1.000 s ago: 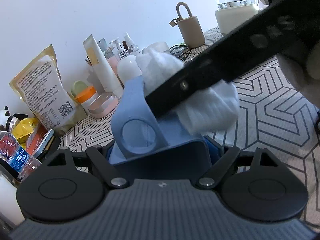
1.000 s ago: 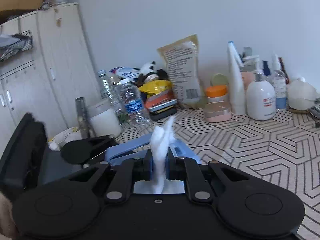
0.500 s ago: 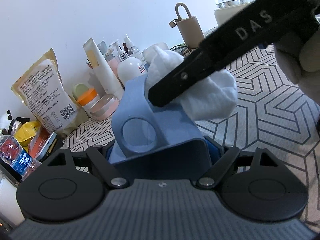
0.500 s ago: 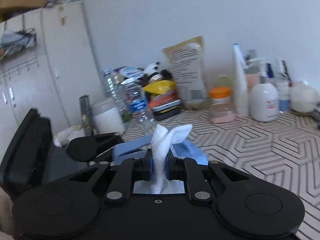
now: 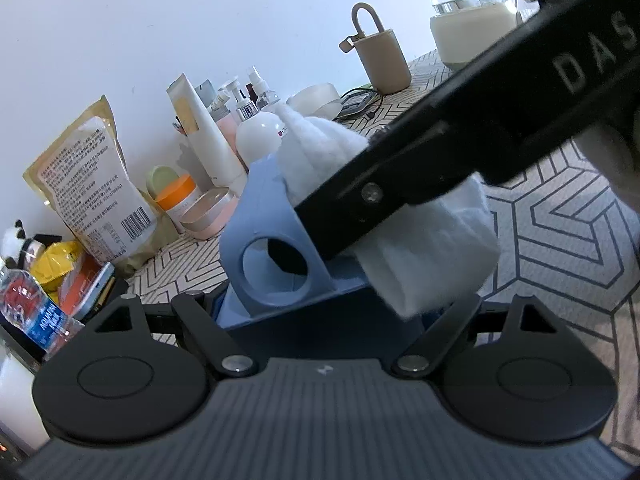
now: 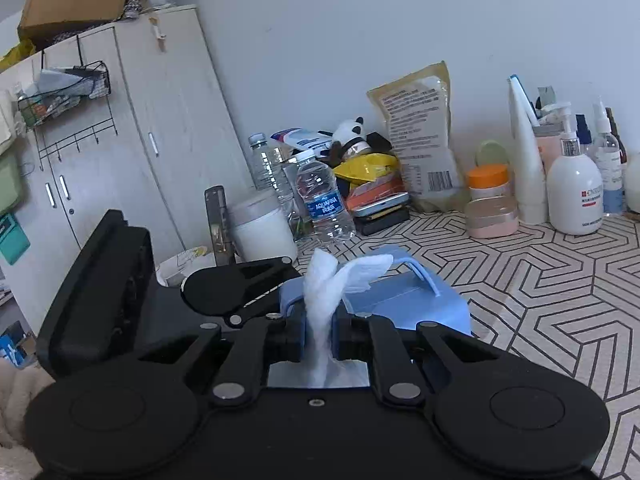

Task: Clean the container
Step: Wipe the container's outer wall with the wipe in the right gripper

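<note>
Left wrist view shows the left tongs (image 5: 320, 312) holding the blue container (image 5: 276, 256) at 6 o'clock, jaws easing apart, while the right tongs (image 6: 320, 336) pinch a white tissue (image 6: 324, 300) against it above the patterned tabletop (image 6: 540, 280).

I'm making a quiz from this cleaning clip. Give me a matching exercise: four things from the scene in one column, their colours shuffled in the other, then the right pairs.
Things:
1. container
2. wipe
3. jar lid
4. snack bag

Colours:
A. orange
B. yellow
C. blue
D. white

Pairs: 1-C, 2-D, 3-A, 4-B
</note>
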Available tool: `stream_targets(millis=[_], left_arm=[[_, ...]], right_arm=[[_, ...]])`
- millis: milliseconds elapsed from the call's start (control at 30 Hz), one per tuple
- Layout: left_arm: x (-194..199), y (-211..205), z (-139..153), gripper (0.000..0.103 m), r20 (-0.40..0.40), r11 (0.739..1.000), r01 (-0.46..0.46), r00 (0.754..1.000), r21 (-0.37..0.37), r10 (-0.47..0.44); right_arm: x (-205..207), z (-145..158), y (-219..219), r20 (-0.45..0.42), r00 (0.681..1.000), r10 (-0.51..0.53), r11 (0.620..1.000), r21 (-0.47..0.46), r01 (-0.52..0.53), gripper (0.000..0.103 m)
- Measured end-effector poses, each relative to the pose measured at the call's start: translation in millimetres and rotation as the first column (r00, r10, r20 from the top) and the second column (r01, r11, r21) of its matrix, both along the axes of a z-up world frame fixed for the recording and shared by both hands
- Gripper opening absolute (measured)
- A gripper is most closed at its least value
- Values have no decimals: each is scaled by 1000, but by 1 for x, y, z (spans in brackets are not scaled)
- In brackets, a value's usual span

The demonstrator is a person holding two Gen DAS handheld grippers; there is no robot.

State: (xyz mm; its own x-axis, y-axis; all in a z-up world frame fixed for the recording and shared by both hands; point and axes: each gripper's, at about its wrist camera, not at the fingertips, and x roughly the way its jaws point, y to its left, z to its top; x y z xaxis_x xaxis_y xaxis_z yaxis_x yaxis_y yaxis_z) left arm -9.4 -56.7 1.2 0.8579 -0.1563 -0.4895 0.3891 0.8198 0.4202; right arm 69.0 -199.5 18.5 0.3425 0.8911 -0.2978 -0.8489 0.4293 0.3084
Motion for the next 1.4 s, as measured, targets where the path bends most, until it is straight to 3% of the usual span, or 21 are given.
stream_targets(millis=[267,467,667,967,1167,1267,1400], left_arm=[[2,1,0,84,-12,1000,1,1000,-19,-1],[5,2,1,84,-22,1000,0,1000,-31,-1],[9,7,1,84,-24,999,4,1000,-40,-5],[11,10,-1,84,-12,1000,-3,1000,-22,3],[13,6,-3,84,19,1000,-16,1000,18,16],[9,4,-4,84,20,1000,-14,1000,20,13],[8,4,-5,84,21,1000,-13,1000,19,13]], right_arm=[[16,-2,-14,-52,991,-127,992,12,127,14],[17,-2,-14,-49,988,-149,989,14,150,14],[15,-1,-10,-28,990,-140,990,1,140,15],[-4,1,0,0,1000,-2,1000,-3,2,15],[-2,1,-3,-3,1000,-23,1000,0,23,14],[3,2,-10,2,997,-83,996,-20,83,14],[14,-1,-22,-60,989,-136,991,0,136,14]])
